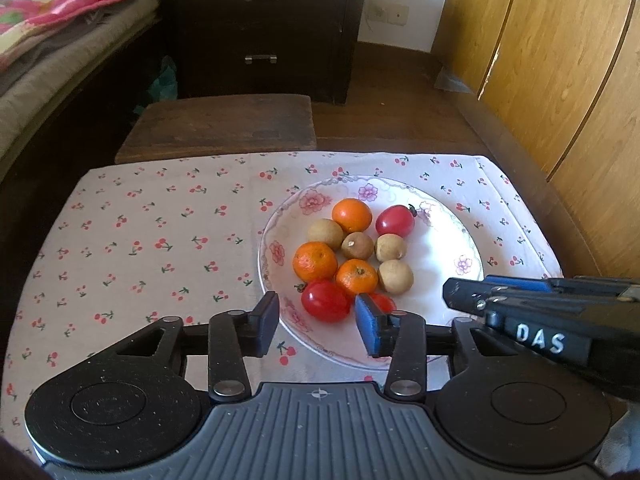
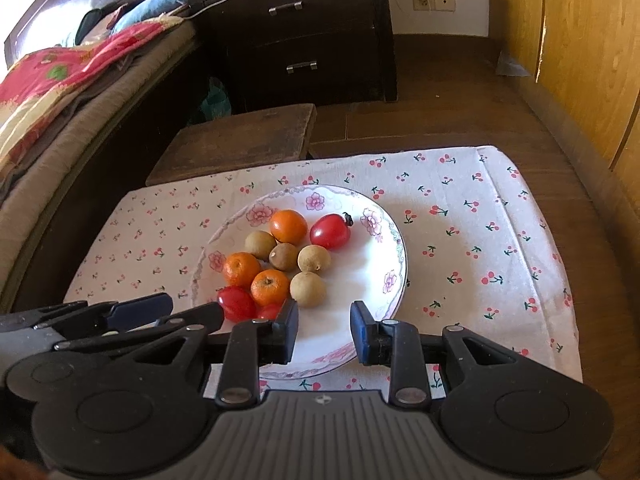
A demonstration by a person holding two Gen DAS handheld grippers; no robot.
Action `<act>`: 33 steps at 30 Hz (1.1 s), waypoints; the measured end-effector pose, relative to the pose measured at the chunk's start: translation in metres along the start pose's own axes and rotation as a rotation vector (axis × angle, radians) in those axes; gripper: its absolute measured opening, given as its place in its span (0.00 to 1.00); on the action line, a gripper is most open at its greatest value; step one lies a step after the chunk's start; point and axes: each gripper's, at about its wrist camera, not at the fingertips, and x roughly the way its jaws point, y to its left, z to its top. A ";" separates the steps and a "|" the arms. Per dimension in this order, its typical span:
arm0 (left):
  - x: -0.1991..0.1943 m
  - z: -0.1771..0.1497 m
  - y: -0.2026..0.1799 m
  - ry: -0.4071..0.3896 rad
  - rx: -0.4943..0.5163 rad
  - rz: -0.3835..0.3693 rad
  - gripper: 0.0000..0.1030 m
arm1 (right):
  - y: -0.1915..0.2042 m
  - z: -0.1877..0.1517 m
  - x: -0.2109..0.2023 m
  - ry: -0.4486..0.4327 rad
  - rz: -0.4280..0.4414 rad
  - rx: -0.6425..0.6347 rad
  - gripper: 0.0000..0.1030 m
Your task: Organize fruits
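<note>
Over plate's [image 1: 440, 240] near rim, left gripper [image 1: 317, 305] jaws apart, right gripper [image 2: 325, 312] narrower, both empty, cloth [image 1: 140, 240] bare.

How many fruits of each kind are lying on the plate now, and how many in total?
Orange mandarins: 3
Red tomatoes: 3, one mostly hidden behind the left gripper's finger
Brown round fruits: 4
Total on the plate: 10

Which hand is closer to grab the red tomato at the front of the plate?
Probably the left. The left gripper hangs right over the near round red tomato, jaws open around it. The right gripper sits over a bare part of the white flowered plate, beside the fruit.
</note>
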 end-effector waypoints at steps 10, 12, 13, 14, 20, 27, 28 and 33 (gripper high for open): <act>-0.031 -0.033 0.000 -0.023 0.027 0.052 0.70 | 0.002 -0.027 -0.031 0.002 -0.014 0.005 0.30; -0.037 -0.040 0.001 -0.021 0.020 0.051 0.72 | 0.001 -0.035 -0.038 0.005 -0.013 0.011 0.30; -0.041 -0.043 0.001 -0.023 0.015 0.052 0.74 | 0.002 -0.038 -0.042 0.005 -0.012 0.013 0.30; -0.045 -0.046 0.001 -0.028 0.013 0.055 0.74 | 0.003 -0.043 -0.046 0.004 -0.012 0.013 0.31; -0.071 -0.066 -0.002 -0.075 0.036 0.113 0.84 | 0.009 -0.066 -0.071 -0.020 -0.001 0.009 0.34; -0.093 -0.085 0.006 -0.110 0.013 0.158 0.93 | 0.010 -0.091 -0.091 -0.023 -0.003 0.014 0.35; -0.096 -0.087 0.007 -0.117 0.009 0.171 0.98 | 0.010 -0.094 -0.093 -0.024 -0.005 0.014 0.35; -0.111 -0.100 0.001 -0.163 0.050 0.239 1.00 | 0.015 -0.110 -0.103 -0.025 0.007 0.016 0.35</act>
